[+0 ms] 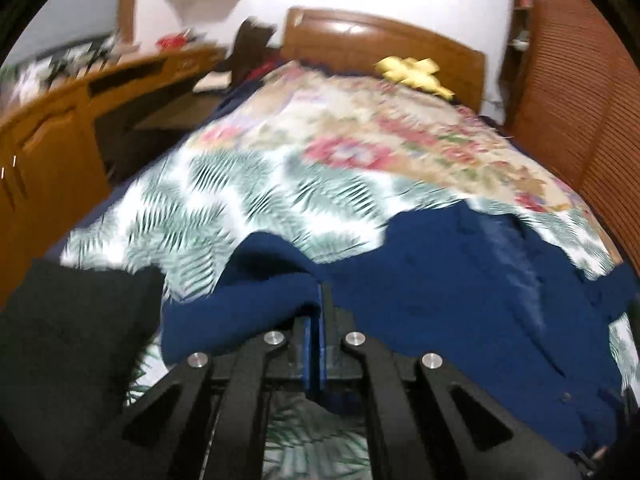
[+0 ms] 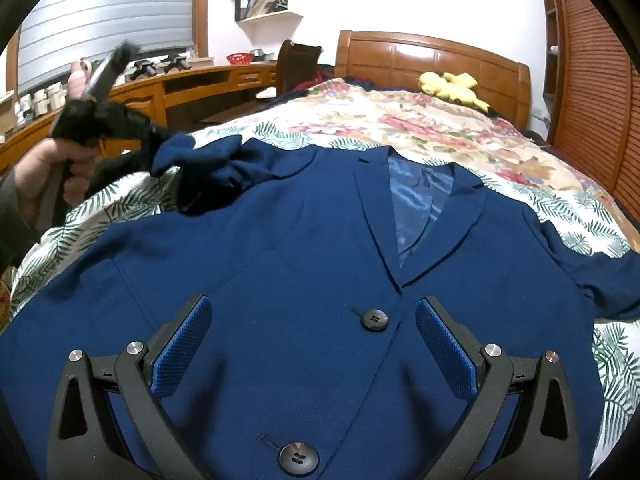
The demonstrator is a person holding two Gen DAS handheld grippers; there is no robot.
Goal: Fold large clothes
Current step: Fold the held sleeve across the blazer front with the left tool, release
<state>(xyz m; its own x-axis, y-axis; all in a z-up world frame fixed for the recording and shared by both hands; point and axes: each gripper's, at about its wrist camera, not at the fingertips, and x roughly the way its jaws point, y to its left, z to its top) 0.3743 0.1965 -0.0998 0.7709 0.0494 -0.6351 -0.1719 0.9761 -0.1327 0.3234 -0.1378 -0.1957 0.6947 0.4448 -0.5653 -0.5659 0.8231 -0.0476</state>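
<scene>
Barely begun, the navy jacket point(image 2: 280, 264) lies face-up across the bed's point(image 2: 540, 184) near edge, one sleeve point(image 1: 240, 284) pinched in the left gripper point(image 1: 320, 304), the right gripper point(image 2: 312, 332) gaping empty above its still-unfolded buttoned front.

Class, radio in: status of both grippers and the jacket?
Left gripper shut on jacket sleeve, lifted. Right gripper open above blue jacket, buttoned, flat on bed. Nothing in the way.

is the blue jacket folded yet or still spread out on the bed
Mostly spread: the blue jacket lies flat, front up, buttoned. Only one sleeve is lifted by the left tool.
</scene>
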